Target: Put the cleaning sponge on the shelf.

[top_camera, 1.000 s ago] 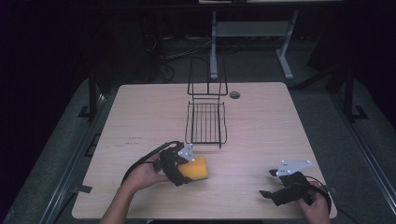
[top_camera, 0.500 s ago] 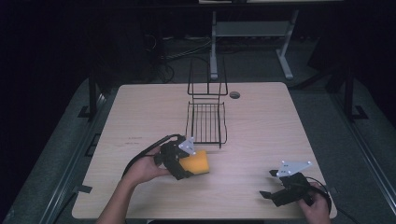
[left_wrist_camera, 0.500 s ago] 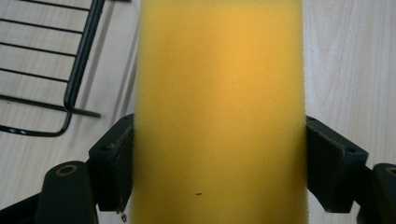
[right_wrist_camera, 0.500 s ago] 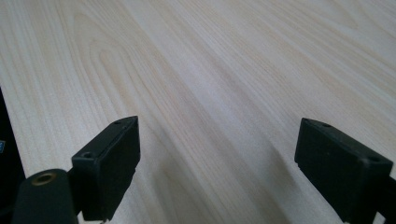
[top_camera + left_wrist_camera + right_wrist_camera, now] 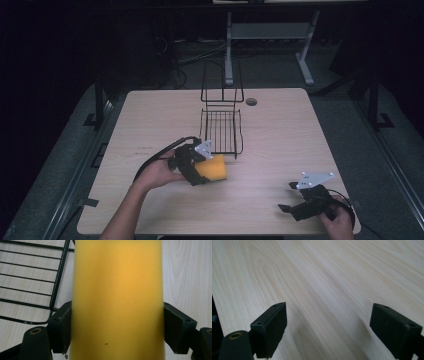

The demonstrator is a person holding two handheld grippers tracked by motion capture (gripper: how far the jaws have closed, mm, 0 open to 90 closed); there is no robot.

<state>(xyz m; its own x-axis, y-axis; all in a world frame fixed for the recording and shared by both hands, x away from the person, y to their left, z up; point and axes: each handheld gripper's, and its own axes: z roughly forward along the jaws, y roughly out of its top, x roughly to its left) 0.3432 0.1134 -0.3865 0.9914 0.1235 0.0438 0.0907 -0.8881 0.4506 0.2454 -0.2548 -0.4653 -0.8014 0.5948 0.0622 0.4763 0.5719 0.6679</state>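
Step in hand: you carry the sponge (image 5: 213, 169) toward the wire rack (image 5: 220, 131), judging by where the left gripper (image 5: 200, 167) points.
Left gripper: clenched on the sponge; in the left gripper view both pads (image 5: 60, 327) press into its yellow sides.
Right gripper: released, jaws wide apart, low over bare table (image 5: 280, 135) near your right front corner, well apart from the rack.
Sponge position: held above the table, just beside the near edge of the rack's flat tray and not yet over it.
Rack layout: the flat wire tray lies toward you; an upright wire frame rises at its far end.
Grip: keep steady pressure. The foam is soft and likely to slip or bulge if you squeeze unevenly.
Approach: lift the sponge high enough to pass the raised front wire of the tray before you move forward.
Placement: bring it over the middle of the tray, lower until it rests on the wires, then open the jaws.
Risk: a low approach may catch the rim and push the light rack across the table.
Right gripper duty: keep it parked clear of the path.
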